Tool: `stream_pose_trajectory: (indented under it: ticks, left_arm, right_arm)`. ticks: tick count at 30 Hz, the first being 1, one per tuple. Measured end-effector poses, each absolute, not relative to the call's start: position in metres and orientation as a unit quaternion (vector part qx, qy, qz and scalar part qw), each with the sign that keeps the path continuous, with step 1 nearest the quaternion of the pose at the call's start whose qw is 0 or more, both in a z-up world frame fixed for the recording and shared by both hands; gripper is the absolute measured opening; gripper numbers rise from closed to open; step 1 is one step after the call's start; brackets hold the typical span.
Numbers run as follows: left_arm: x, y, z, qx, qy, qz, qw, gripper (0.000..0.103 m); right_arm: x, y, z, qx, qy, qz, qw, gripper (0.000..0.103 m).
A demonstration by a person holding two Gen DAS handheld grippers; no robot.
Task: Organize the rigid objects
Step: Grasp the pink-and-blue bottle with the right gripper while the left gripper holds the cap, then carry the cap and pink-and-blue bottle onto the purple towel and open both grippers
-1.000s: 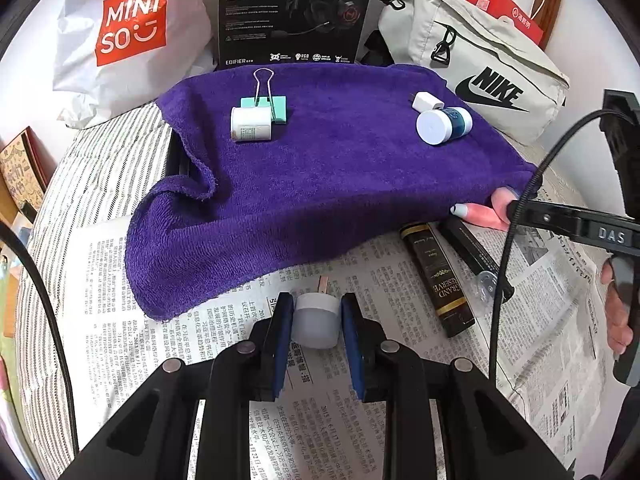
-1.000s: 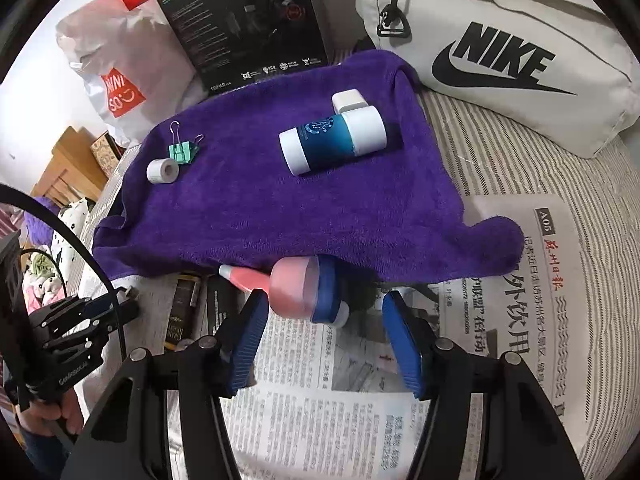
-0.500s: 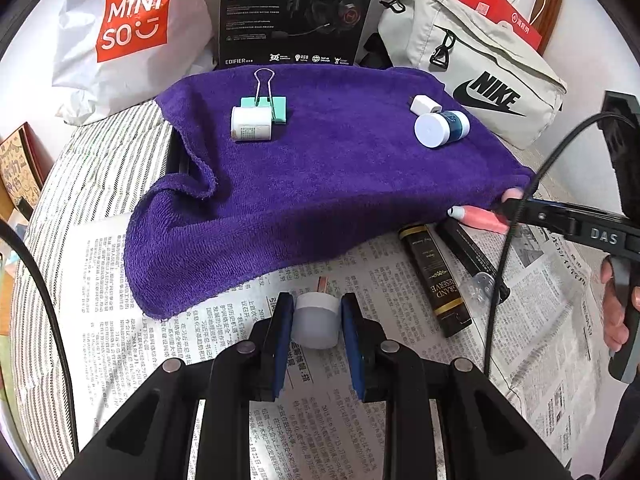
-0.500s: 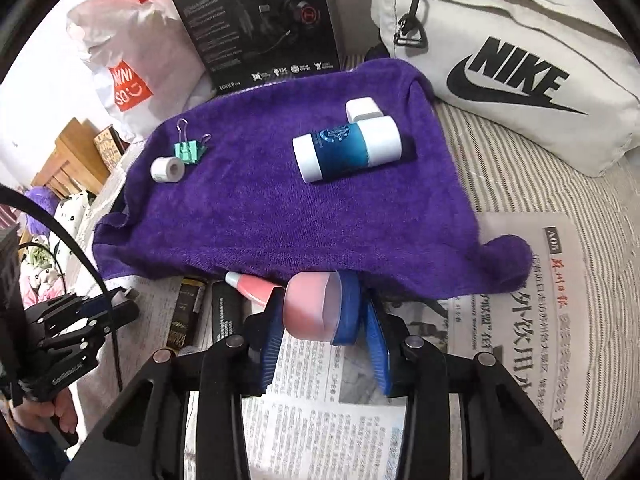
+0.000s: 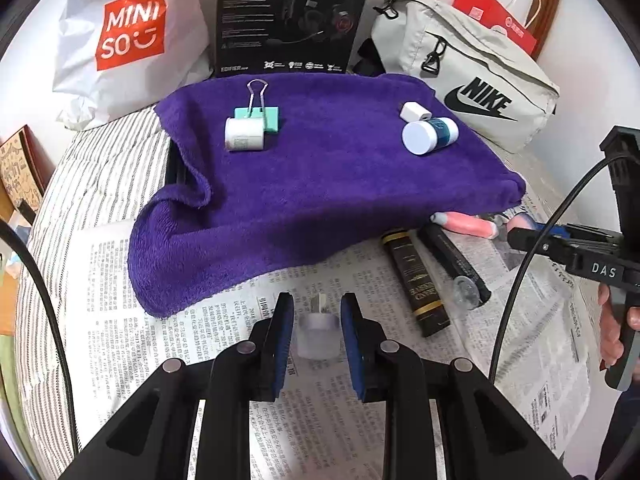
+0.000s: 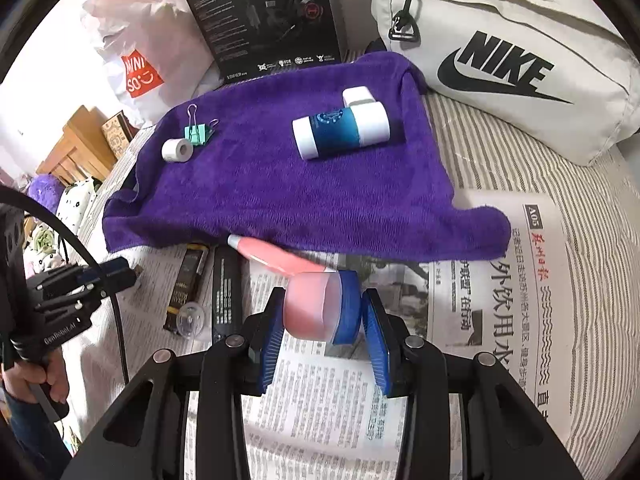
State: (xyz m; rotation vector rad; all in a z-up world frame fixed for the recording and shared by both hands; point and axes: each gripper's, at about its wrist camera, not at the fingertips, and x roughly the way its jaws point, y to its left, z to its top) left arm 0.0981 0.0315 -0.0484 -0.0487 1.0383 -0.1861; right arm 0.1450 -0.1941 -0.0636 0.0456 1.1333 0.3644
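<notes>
Two things are in hand: right tongs [image 6: 322, 314] pinch a pink tube [image 6: 308, 304] at its fat end beside the blue cap [image 6: 348, 306], lifted off the newspaper [image 6: 500, 300] at the purple towel [image 6: 280, 176] edge; left tongs [image 5: 316, 334] are pressed on a small white plug adapter [image 5: 319, 336], low over the newspaper. Tube judged light, soft-walled, likely to dent or slip if squeezed mid-body; grip near the stiff cap looks safest. Adapter judged light, hard, smooth; flat sides suit the pads. Tube looks translucent pink, tapering to a thin pale crimped tail; adapter is stubby, white, with metal prongs facing away. White-and-blue bottle [image 6: 340, 130], tape roll [image 6: 177, 150], binder clip [image 6: 197, 133] lie on the towel.
</notes>
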Motion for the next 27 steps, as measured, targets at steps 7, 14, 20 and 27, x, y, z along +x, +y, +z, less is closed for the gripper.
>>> stream_pose_trajectory:
  ticks: [7, 14, 20, 27]
  left_arm:
    - [0.096, 0.027, -0.052, -0.011, 0.506, -0.089, 0.858, 0.024]
    - [0.093, 0.019, -0.056, 0.006, 0.51, -0.088, 0.856, 0.024]
    - [0.088, 0.012, -0.061, 0.037, 0.514, -0.087, 0.853, 0.024]
    - [0.086, 0.013, -0.06, 0.032, 0.515, -0.083, 0.852, 0.023]
  right_arm:
    - [0.137, -0.202, -0.065, 0.021, 0.536, 0.17, 0.827, 0.038]
    - [0.134, -0.204, -0.066, 0.02, 0.539, 0.169, 0.825, 0.038]
    - [0.134, -0.203, -0.068, 0.021, 0.542, 0.169, 0.823, 0.038]
    - [0.132, -0.202, -0.07, 0.023, 0.543, 0.171, 0.822, 0.038]
